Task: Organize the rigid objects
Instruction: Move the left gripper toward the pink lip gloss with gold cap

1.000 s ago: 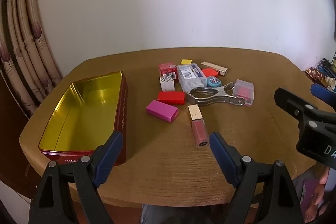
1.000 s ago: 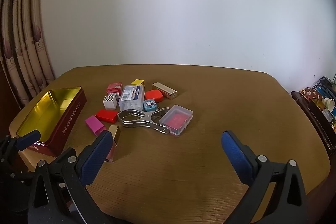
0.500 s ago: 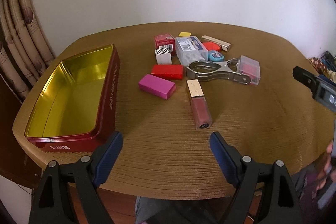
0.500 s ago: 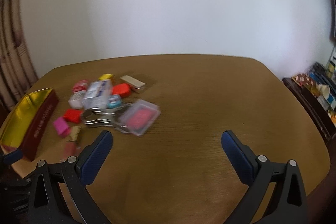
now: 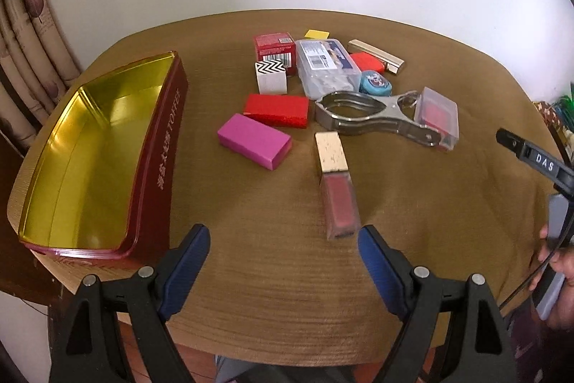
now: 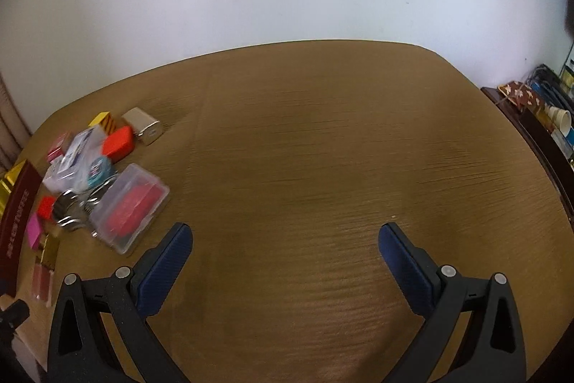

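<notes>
We see one empty gold-lined tin (image 5: 89, 149) at the worktop's (image 5: 412, 203) left edge, with eleven small items clustered mid-worktop (lip gloss (image 5: 335, 180) nearest us). Nothing blocks them. Left gripper (image 5: 283, 257) and right gripper (image 6: 285, 250) hover with fingers spread, holding nothing.

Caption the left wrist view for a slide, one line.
Open left gripper faces an empty gold-lined tin and small boxes, a lip gloss and a metal punch.

My left gripper (image 5: 283, 250) hung wide open at the frame's bottom above the tabletop (image 5: 412, 221). The lip gloss tube (image 5: 335, 180) lay just ahead of my fingers (image 5: 376, 262), the gold-lined tin (image 5: 89, 153) at left.
</notes>
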Motion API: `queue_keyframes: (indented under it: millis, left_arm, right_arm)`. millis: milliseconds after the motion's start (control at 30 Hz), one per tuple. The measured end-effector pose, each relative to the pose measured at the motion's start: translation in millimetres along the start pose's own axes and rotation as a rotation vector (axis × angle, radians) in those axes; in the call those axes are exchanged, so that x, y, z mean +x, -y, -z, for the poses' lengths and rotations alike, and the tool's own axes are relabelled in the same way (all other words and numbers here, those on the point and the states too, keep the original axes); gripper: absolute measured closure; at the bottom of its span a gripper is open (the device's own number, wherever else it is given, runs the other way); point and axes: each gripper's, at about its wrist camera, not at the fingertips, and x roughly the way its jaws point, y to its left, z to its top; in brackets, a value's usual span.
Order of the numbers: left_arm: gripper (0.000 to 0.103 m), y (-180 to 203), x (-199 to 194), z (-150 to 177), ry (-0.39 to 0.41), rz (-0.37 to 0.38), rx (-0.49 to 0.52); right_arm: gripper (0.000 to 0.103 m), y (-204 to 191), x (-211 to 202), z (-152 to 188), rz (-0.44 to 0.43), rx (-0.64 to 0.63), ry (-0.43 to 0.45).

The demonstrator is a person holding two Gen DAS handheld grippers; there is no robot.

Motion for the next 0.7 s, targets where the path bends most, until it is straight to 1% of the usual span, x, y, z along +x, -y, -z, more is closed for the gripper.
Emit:
queue_keyframes:
  millis: [33, 100, 233, 433, 533, 700]
  left_arm:
    - [0.016, 0, 2, -4, -0.005, 0.009, -0.002]
    - [0.016, 1, 6, -11, -0.013, -0.003, -0.013]
    - [0.016, 7, 15, -24, -0.038, 0.031, -0.020]
    - [0.016, 16, 30, -36, -0.067, 0.062, -0.045]
    - [0.016, 19, 41, -39, -0.094, 0.076, -0.055]
    - [0.016, 23, 52, -39, -0.116, 0.056, -0.052]
  right_arm:
    - [0.000, 0, 3, 0, -0.014, 0.007, -0.010]
    - [0.000, 0, 3, 2, -0.021, 0.009, -0.012]
    - [0.000, -3, 2, 1, -0.038, 0.002, -0.003]
    - [0.000, 3, 10, -1, -0.084, 0.030, -0.043]
    - [0.000, 4, 12, -2, -0.098, 0.044, -0.045]
    - [0.000, 0, 14, -3, -0.104, 0.033, -0.049]
